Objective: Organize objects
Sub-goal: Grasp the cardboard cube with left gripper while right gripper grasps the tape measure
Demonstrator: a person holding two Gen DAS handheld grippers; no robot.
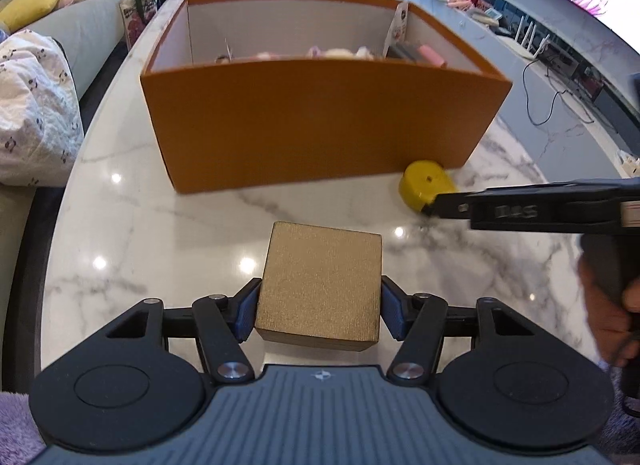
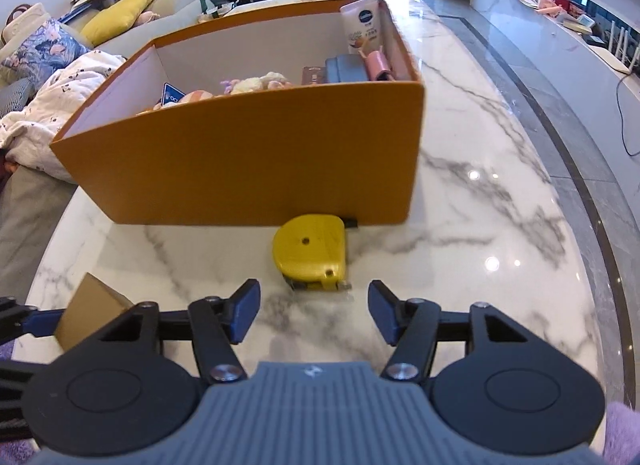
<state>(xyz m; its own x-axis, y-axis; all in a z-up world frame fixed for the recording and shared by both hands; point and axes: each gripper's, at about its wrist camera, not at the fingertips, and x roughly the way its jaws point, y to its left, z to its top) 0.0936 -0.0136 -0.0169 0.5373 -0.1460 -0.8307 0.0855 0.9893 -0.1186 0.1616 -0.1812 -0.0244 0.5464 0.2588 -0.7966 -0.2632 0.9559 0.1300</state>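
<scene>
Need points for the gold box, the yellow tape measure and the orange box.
gold box (image 1: pixel 320 285): left wrist view, middle of its top face.
yellow tape measure (image 2: pixel 308 251): right wrist view, flat side of its case.
orange box (image 2: pixel 248 161): right wrist view, near outer wall.

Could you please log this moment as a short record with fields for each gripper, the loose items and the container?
left gripper: pads against both sides of the gold box
right gripper: open, nothing between the pads, yellow tape measure just ahead
tape measure: on the marble table, close to the orange box
orange box: open-topped, already holds a tube, plush toys and other items
</scene>
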